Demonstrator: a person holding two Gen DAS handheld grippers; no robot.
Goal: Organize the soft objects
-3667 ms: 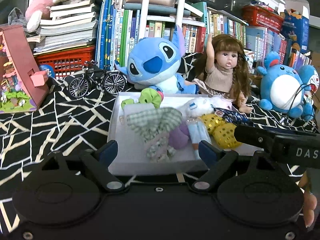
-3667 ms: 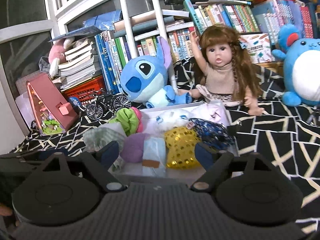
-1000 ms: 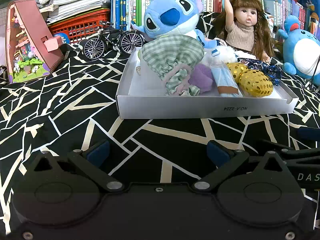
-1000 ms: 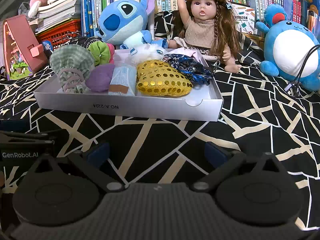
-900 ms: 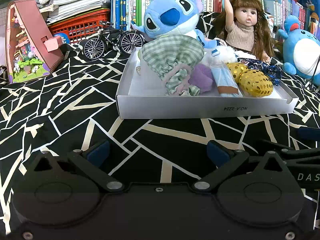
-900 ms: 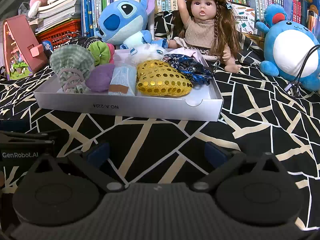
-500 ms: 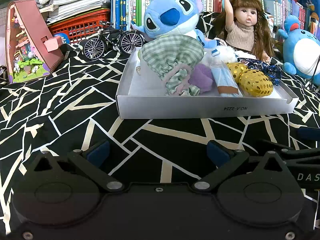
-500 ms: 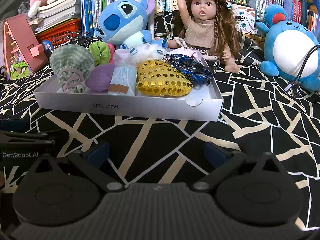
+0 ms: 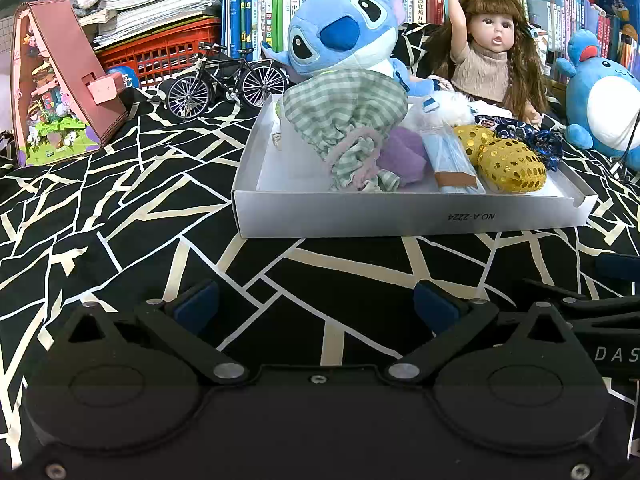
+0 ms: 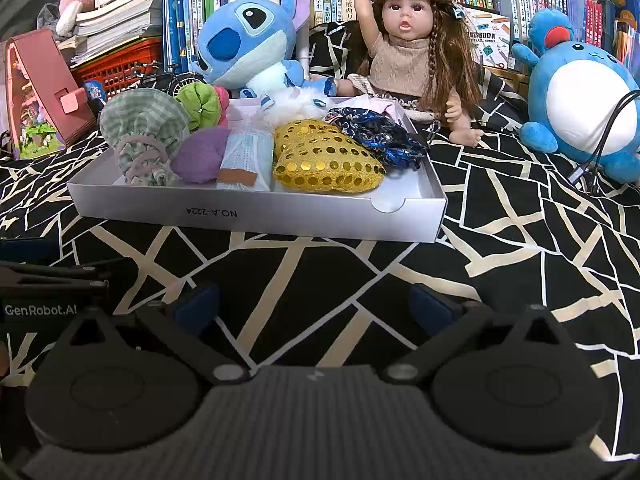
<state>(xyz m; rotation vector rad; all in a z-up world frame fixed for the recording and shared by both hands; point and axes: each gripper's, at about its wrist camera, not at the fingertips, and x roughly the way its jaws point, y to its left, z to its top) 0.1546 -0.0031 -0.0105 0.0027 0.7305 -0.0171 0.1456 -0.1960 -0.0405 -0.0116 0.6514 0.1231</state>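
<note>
A shallow white box [image 9: 400, 216] [image 10: 256, 212] rests on the black patterned cloth and holds several soft items. Among them are a green checked pouch [image 9: 344, 120] [image 10: 140, 128], a purple cloth [image 9: 404, 152] [image 10: 202, 154], a pale blue packet [image 9: 452, 160] [image 10: 244, 156], a gold sequin pouch [image 9: 508, 164] [image 10: 324, 156], a dark blue patterned cloth [image 9: 536, 140] [image 10: 380, 132], a white fluffy toy [image 9: 448, 108] and a green and pink ball [image 10: 202, 106]. My left gripper [image 9: 316, 304] and right gripper [image 10: 316, 300] sit low on the cloth in front of the box, both open and holding nothing.
Behind the box stand a blue plush alien [image 9: 344, 36] [image 10: 248, 44], a doll [image 9: 492, 52] [image 10: 412, 48] and a round blue plush [image 9: 604, 96] [image 10: 580, 100]. A model bicycle [image 9: 228, 80], a pink toy house [image 9: 60, 84] [image 10: 40, 88], a red basket [image 9: 160, 52] and bookshelves line the back.
Since 3.7 s ago both grippers have drawn back from over the box and come down to the cloth. Over the last second nothing has moved.
</note>
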